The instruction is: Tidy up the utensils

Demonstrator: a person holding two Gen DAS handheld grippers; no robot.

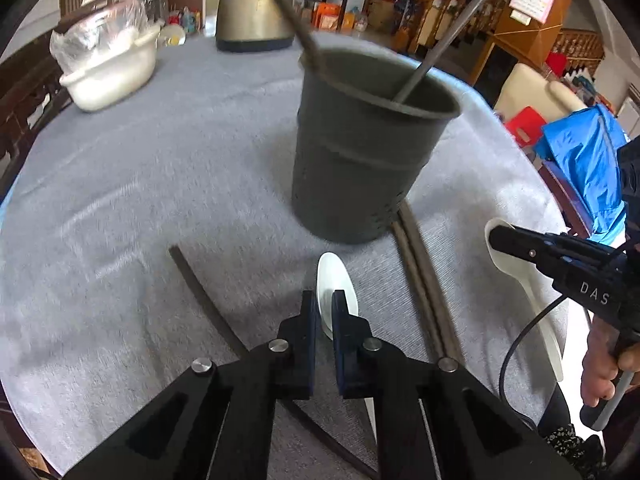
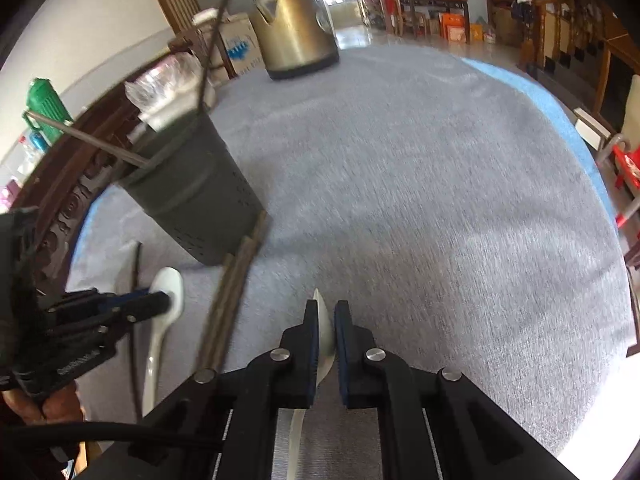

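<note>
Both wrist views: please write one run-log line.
left gripper: shut on white ceramic spoon | right gripper: shut on second white spoon

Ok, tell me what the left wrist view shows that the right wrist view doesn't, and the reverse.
Only the left wrist view: a blue cloth off the table's right edge, and a red stool beside it.

Only the right wrist view: a green crate by the wall.

Both: the grey utensil holder with sticks in it, the brass kettle, loose chopsticks on the grey tablecloth, and each tool, left and right, shut on a white spoon.
</note>
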